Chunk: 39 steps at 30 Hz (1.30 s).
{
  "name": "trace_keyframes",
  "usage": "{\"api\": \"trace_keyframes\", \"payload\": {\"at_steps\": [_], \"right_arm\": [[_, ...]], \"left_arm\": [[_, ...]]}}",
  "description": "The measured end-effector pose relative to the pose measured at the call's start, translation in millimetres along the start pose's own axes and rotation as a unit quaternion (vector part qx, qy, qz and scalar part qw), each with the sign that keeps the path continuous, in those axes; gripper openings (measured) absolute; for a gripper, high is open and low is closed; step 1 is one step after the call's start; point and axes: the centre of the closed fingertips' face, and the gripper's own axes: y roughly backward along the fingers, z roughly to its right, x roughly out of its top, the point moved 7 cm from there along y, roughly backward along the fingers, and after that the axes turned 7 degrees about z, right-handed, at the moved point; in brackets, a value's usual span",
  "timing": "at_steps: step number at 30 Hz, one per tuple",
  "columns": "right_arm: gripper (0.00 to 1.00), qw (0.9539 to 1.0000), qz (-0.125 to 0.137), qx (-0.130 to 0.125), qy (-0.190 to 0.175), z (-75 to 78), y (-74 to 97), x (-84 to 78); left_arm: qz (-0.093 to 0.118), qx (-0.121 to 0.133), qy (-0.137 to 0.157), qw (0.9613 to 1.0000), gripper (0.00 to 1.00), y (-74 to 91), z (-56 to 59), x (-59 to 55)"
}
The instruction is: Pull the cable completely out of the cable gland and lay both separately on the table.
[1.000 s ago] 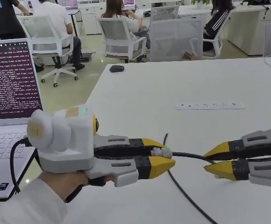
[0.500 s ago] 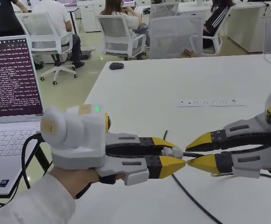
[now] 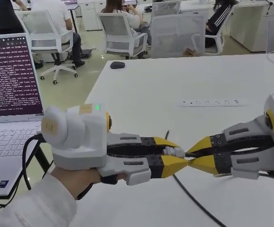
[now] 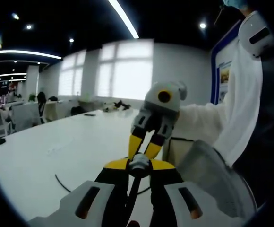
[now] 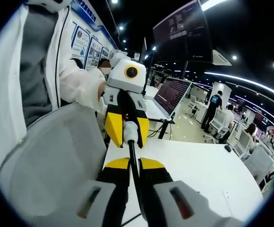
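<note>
One gland (image 3: 174, 152) in left tongs (image 3: 179, 154), cable (image 5: 133, 161) in right tongs (image 3: 190, 158).

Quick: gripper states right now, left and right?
Left hand-held gripper: shut on the white plastic cable gland.
Right hand-held gripper: shut on the thin black cable, close beside the gland.

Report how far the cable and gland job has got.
Done: the left gripper is shut on the cable gland, and the right gripper is shut on the cable right beside it, both above the table. In hand: the pull itself, with the fingers tip to tip. Left: the cable enters the gland in the right gripper view, so it is not out, and neither part is laid down.
</note>
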Motion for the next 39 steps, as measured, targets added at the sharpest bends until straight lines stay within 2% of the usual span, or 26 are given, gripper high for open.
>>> {"api": "trace_keyframes", "payload": {"at_steps": [19,23,26,39], "right_arm": [[0.06,0.9995,-0.010,-0.021,-0.019,3.1,14.8,-14.6],[0.05,0.9988,-0.032,-0.029,-0.022,2.6,21.7,-23.9],[0.05,0.9984,-0.032,-0.035,-0.031,2.3,27.7,-27.6],[0.05,0.9978,-0.033,-0.037,-0.043,0.8,28.2,-34.0]], "left_arm": [[0.000,0.011,0.000,0.9999,0.17,10.8,-4.6,1.6],[0.003,0.016,0.005,0.9998,0.17,16.8,-6.8,2.6],[0.009,0.020,0.008,0.9997,0.17,19.6,-7.8,4.1],[0.013,0.023,-0.006,0.9996,0.17,14.7,-6.2,5.3]]}}
